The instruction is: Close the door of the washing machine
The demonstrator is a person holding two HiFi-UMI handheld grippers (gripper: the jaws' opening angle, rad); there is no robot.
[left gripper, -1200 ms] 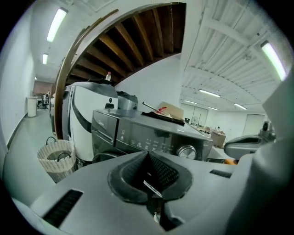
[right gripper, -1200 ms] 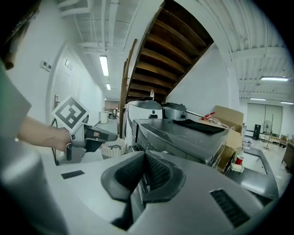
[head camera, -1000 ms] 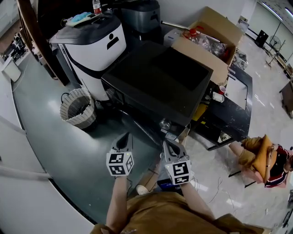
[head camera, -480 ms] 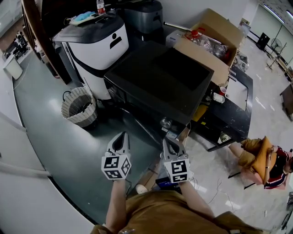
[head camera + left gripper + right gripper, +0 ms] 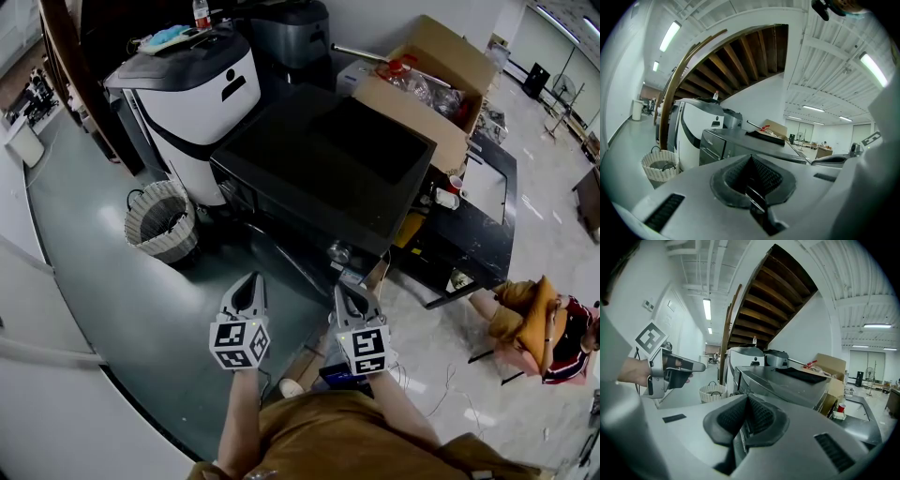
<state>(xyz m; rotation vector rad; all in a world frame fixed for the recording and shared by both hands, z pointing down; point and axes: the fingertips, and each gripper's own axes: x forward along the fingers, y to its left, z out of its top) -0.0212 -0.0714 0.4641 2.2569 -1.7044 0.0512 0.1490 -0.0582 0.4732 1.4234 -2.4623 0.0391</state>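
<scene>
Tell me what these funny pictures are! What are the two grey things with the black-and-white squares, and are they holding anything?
There is no robot here. A person holds a grey tool in each hand: the left claw and the right claw. The checkered cubes are part of them. The picture from above comes from a camera on the person's head, looking down. The other two come from small cameras riding on each claw, looking along its jaws. Both claws are shut and hold nothing. In front stands the black washing machine; I can't see its door. Next to it are a white machine, a woven basket on the floor and a cardboard box.
</scene>
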